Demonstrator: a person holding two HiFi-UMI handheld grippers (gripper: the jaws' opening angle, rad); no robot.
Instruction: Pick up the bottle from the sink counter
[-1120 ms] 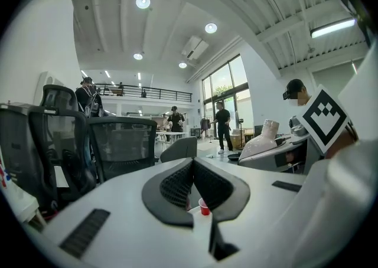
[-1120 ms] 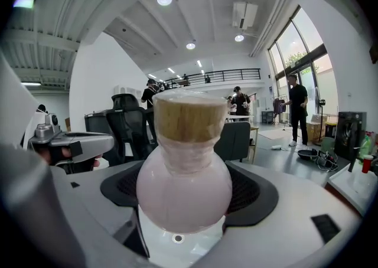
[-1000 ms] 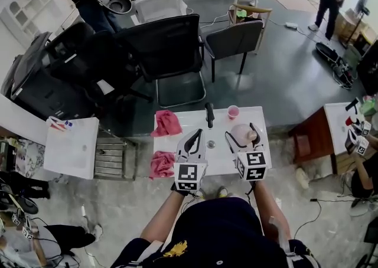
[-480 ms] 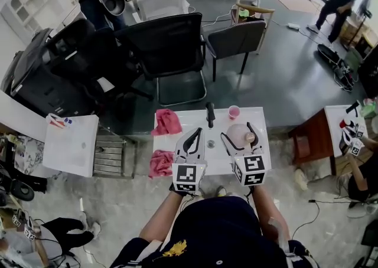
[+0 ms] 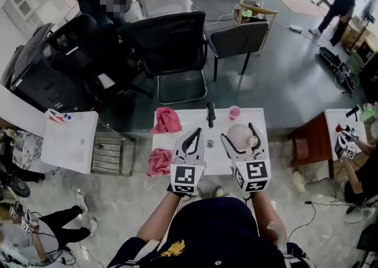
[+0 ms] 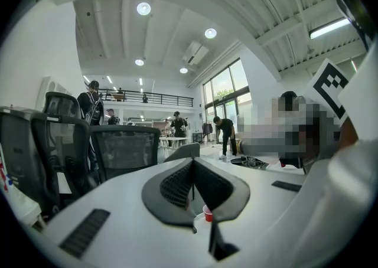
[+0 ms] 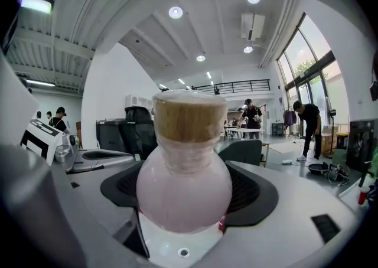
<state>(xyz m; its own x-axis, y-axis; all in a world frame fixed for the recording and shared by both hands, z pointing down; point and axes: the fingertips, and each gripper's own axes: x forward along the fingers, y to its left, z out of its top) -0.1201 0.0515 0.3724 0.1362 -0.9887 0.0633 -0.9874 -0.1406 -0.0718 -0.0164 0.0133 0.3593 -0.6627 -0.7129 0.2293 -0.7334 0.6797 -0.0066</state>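
Little has shifted since a second ago: the right hand-held gripper has edged slightly further around the bottle, and a person in the background has walked on. Its jaws stand wide apart with the round pink, cork-topped bottle upright between them on the white table. The left hand-held gripper hangs just to the left of the right one, jaws pressed together on nothing. A small pink cup stands beyond the right hand-held gripper.
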